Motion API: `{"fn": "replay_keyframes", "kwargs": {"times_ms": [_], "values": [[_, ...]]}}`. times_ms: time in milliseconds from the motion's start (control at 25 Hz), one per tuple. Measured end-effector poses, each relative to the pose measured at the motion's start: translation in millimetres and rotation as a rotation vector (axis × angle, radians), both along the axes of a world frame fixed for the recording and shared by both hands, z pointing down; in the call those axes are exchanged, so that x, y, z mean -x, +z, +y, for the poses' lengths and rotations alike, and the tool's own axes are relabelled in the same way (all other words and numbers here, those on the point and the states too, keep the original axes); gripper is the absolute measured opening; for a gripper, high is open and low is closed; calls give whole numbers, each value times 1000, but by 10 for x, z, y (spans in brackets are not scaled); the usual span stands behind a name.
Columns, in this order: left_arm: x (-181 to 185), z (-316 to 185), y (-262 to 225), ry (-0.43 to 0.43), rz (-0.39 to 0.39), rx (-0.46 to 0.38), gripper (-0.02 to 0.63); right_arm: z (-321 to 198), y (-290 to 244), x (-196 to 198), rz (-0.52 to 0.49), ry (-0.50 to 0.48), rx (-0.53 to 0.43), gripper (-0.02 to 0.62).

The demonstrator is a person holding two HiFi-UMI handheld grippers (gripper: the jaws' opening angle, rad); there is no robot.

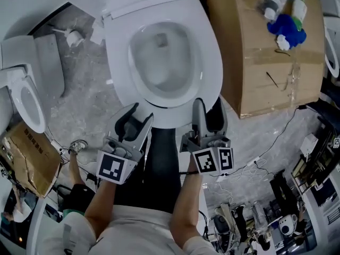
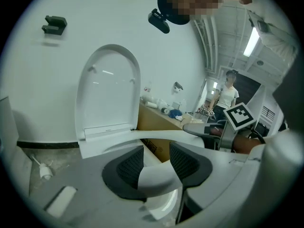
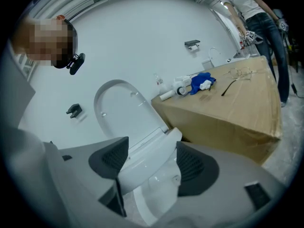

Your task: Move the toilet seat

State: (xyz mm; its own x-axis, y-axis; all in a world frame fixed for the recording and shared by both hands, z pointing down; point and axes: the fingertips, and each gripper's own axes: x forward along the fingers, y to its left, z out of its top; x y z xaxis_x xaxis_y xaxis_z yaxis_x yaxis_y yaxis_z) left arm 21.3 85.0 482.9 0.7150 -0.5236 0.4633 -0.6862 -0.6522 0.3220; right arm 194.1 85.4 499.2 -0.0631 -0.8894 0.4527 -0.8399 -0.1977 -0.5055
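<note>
White toilet seat [image 1: 212, 62] lies flat on the bowl [image 1: 159, 62], lid [image 2: 111, 89] raised upright behind. Its front edge passes between both pairs of jaws: left gripper [image 1: 140, 116] narrowed, apparently clamping it; right gripper [image 1: 208, 110] wide, not gripping

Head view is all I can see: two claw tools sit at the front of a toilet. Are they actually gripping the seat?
Observer: The left gripper is. Seen from its own camera, its jaws are closed on the front edge of the toilet seat.
Operator: And the other claw?
Observer: The right gripper is not gripping. Its jaws stand much wider apart, with the seat's front edge between them.
</note>
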Motion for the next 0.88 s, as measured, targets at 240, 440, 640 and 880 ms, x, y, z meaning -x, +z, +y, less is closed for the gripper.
{"fn": "replay_keyframes", "kwargs": {"times_ms": [240,440,640,880], "values": [[-56,10,-95,3,14,11,141,-122,-150,24,-6,18,-4,319],[-32,-81,-171,-54,30,24,115,-188,-243,19,-11,34,-10,319],[16,-203,-302,-99,31,-4,94,-264,-341,25,-33,84,-21,321],[38,-342,-436,-121,12,-37,89,-427,-709,139,387,-23,-51,200]]}}
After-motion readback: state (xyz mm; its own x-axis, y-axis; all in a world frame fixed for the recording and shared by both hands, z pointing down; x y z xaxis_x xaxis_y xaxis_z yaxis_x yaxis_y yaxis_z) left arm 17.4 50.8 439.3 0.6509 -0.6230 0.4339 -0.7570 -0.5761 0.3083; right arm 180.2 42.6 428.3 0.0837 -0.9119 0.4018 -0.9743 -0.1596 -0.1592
